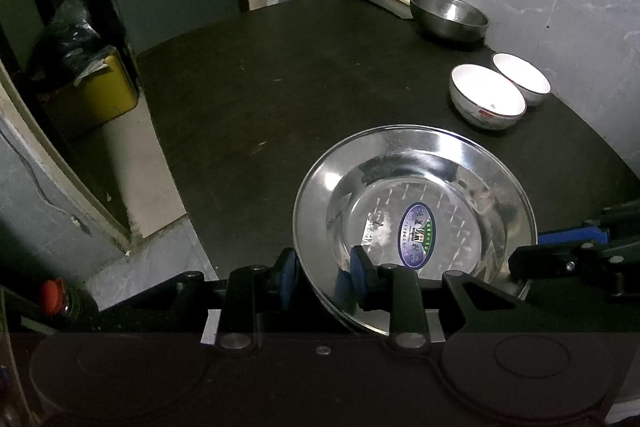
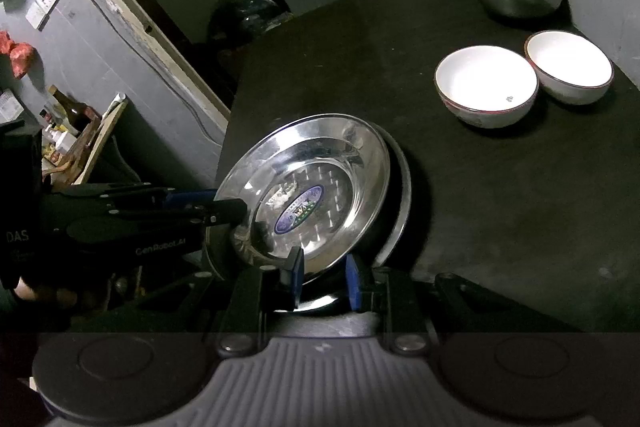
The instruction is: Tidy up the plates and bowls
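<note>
I have both grippers on the steel plate (image 2: 304, 187) at the near left corner of the black table (image 1: 248, 107). My left gripper (image 1: 324, 277) is clenched on the plate's near rim, one blue pad (image 1: 289, 279) outside the rim and the other inside. My right gripper (image 2: 324, 279) grasps the same plate at its lower rim, its blue pads (image 2: 297, 277) on either side of the metal. From the right wrist view the plate is tilted up, with the rim of a second steel plate (image 2: 402, 203) showing beneath and behind it. An oval sticker (image 1: 416, 235) sits in the plate's well. Two white bowls (image 2: 486, 85) stand side by side, just touching, near the right edge. A steel bowl (image 1: 450, 17) sits at the far right corner, beside a cleaver (image 1: 376, 1).
</note>
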{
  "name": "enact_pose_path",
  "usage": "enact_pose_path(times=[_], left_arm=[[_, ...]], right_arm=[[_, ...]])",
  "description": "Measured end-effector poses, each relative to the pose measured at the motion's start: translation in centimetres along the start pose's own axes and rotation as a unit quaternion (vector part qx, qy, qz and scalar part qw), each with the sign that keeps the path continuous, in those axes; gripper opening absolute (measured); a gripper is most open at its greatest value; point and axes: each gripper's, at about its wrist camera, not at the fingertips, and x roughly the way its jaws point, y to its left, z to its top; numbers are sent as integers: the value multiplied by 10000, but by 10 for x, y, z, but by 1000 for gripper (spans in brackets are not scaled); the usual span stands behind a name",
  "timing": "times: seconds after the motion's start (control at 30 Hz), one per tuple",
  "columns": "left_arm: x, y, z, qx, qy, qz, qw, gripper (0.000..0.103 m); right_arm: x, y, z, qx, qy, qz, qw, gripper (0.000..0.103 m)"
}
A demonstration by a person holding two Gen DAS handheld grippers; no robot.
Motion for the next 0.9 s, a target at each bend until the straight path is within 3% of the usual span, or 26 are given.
enact_pose_path(times=[0.67,0.9], left_arm=[[1,-3,1,25,41,41,10000,31],[1,-2,2,17,57,61,10000,34]], right_arm=[[-1,6,0,-189,5,-121,9997,30],[-2,14,0,-483,29,-275,9985,39]])
